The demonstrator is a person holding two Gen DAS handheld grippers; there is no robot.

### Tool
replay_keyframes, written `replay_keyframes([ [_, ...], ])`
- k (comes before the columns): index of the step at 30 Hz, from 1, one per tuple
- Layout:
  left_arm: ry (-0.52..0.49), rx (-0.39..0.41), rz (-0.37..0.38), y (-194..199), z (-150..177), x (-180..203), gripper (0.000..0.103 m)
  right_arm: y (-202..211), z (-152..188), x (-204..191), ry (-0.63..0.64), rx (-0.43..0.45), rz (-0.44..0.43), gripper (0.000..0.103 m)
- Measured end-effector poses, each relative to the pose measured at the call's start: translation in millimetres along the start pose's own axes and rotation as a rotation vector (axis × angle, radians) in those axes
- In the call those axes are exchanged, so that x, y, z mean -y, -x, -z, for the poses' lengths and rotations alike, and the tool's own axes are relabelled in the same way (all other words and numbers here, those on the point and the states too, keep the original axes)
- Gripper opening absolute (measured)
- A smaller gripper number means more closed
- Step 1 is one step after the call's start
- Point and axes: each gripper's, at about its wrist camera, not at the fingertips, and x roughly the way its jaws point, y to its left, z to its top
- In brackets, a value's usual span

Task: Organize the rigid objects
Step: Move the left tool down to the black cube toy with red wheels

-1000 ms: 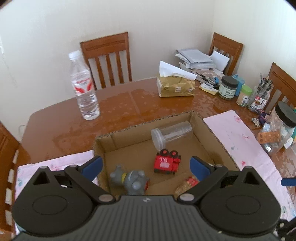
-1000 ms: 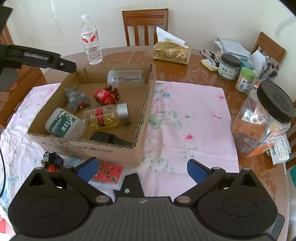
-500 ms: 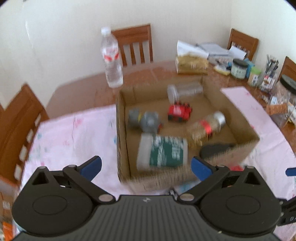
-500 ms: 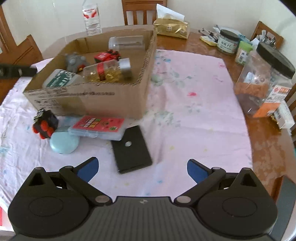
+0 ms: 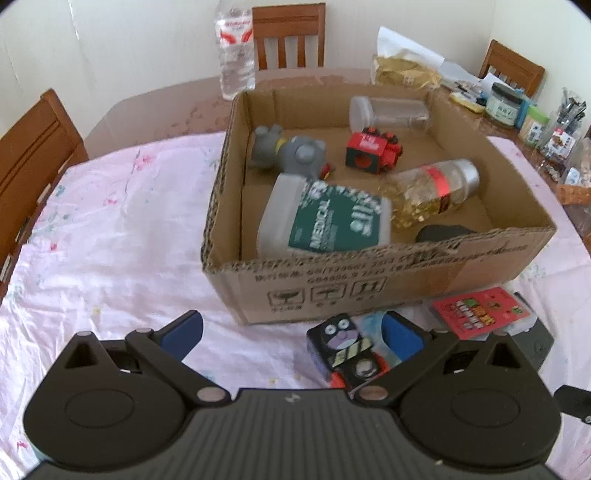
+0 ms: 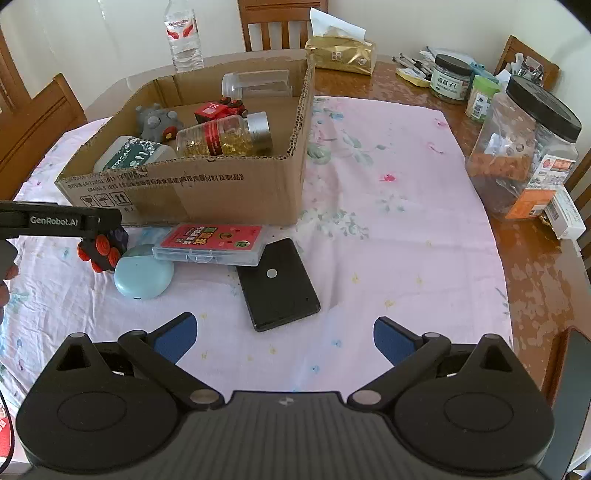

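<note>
Both jaws agape above tablecloth (image 6: pixel 388 206)

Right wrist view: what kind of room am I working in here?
Most likely a home dining room: a wooden table under a pink floral cloth, wooden chairs around it, and household clutter such as a tissue box and a water bottle.

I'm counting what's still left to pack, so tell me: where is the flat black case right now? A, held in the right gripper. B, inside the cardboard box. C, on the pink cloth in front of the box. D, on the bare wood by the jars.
C: the flat black case lies on the pink cloth in front of the cardboard box, untouched by either gripper.
</note>
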Motion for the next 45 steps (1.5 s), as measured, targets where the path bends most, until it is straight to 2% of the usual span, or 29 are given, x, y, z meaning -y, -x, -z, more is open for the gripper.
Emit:
replay_keyframes([
  [11,0.100,0.000,0.043,2,12,-32,0.102,-1,-1,-12,0.019,-0.007,0.001,0.103],
  [16,0.088,-0.013,0.004,3,19,-42,0.102,-1,-4,-19,0.031,-0.005,-0.004,0.103],
  [21,0.080,-0.028,0.012,3,23,-51,0.102,-1,-5,-25,0.043,-0.006,-0.008,0.103],
  [31,-0.136,-0.062,0.145,22,43,-41,0.102,-6,-5,-26,0.042,-0.023,-0.013,0.103],
  [35,-0.213,-0.087,0.125,11,47,-33,0.102,-9,-5,-26,0.038,-0.032,-0.008,0.103],
  [41,-0.193,-0.075,0.082,-5,37,-38,0.102,-15,-2,-22,0.029,-0.041,0.010,0.103],
  [45,-0.169,-0.084,0.081,-16,30,-38,0.102,-26,-1,-18,0.036,-0.035,0.046,0.103],
])
